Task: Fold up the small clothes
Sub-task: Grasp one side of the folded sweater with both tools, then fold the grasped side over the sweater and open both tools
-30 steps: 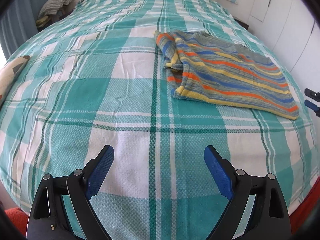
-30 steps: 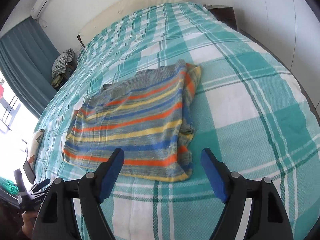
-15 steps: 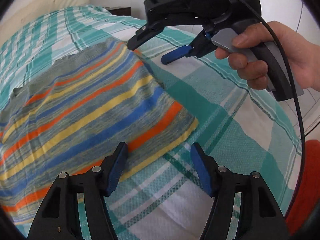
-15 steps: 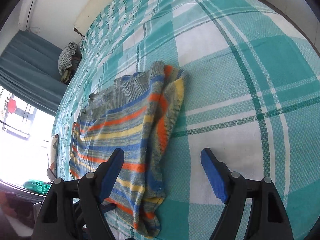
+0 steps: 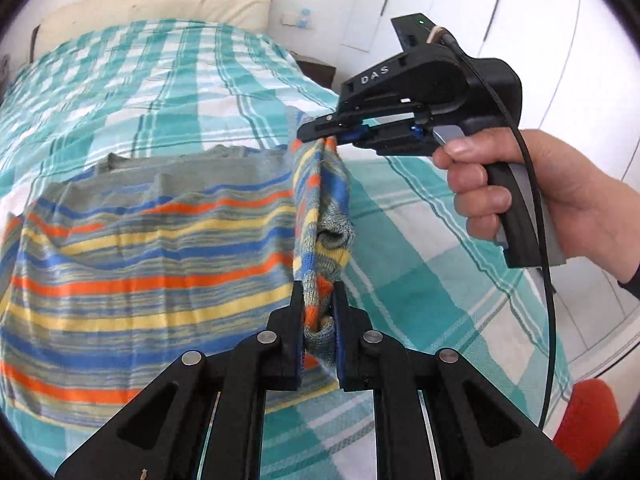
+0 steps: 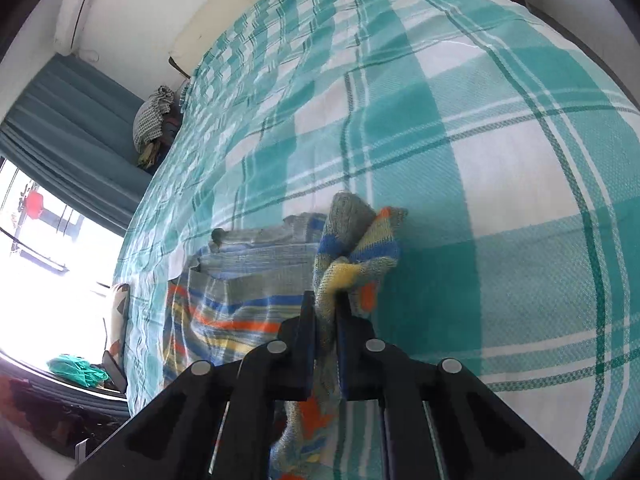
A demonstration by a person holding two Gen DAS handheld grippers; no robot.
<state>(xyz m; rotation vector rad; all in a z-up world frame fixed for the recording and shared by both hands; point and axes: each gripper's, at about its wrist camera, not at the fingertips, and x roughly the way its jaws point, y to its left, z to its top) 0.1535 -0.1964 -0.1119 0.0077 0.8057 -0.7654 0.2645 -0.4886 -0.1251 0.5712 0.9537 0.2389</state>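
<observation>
Left wrist view: left claw (image 5: 318, 320) pinches the striped knit sweater (image 5: 160, 260) edge; ahead, right claw (image 5: 334, 136) clamps it too. Right wrist view: right claw (image 6: 326, 316) grips bunched sweater (image 6: 240, 280) above the teal plaid bed (image 6: 480, 160). Fold underway; next, carry the edge across.

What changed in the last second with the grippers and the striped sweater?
Both grippers went from open and clear of the cloth to shut on the striped sweater: left gripper at its near right corner, right gripper at the far one, lifting that edge. The bedspread is unchanged.
</observation>
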